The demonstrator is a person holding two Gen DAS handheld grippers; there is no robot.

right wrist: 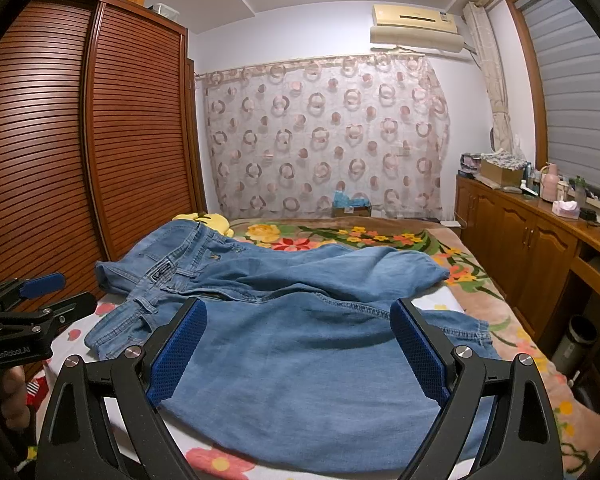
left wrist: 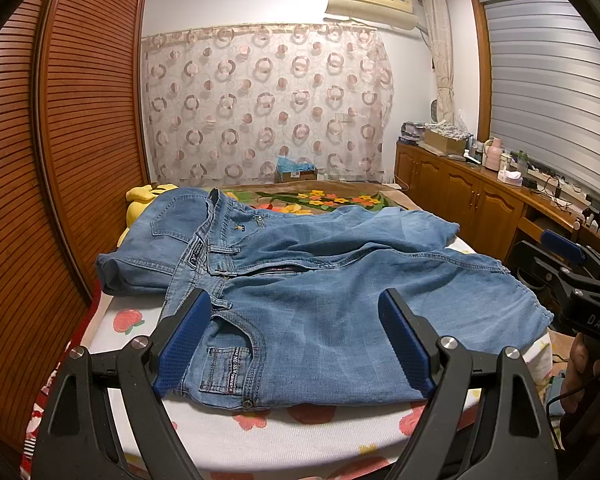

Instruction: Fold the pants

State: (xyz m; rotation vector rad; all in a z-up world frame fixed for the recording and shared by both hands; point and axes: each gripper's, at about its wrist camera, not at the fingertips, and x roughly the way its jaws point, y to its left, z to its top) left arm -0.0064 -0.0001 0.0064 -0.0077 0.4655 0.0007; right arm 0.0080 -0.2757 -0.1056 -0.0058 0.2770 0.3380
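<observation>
Light blue jeans (left wrist: 300, 280) lie spread and rumpled on the bed, waistband to the left, legs running right, fly open. My left gripper (left wrist: 296, 300) is open, hovering over the near waistband and front pocket, with nothing between its blue pads (left wrist: 184, 340). My right gripper (right wrist: 298, 308) is also open, held over the near leg of the jeans (right wrist: 300, 352), its pads (right wrist: 420, 352) empty. Each gripper shows in the other's view: the right gripper (left wrist: 580, 276) at the right edge, the left gripper (right wrist: 32, 300) at the left edge, each held by a hand.
The bed (left wrist: 260, 432) has a white floral sheet and a flowered blanket (right wrist: 380, 236) farther back. A yellow plush toy (left wrist: 140, 200) lies behind the jeans. A slatted wooden wardrobe (left wrist: 60, 160) stands close on the left, a cluttered wooden cabinet (right wrist: 540, 240) on the right, a curtain (left wrist: 260, 100) behind.
</observation>
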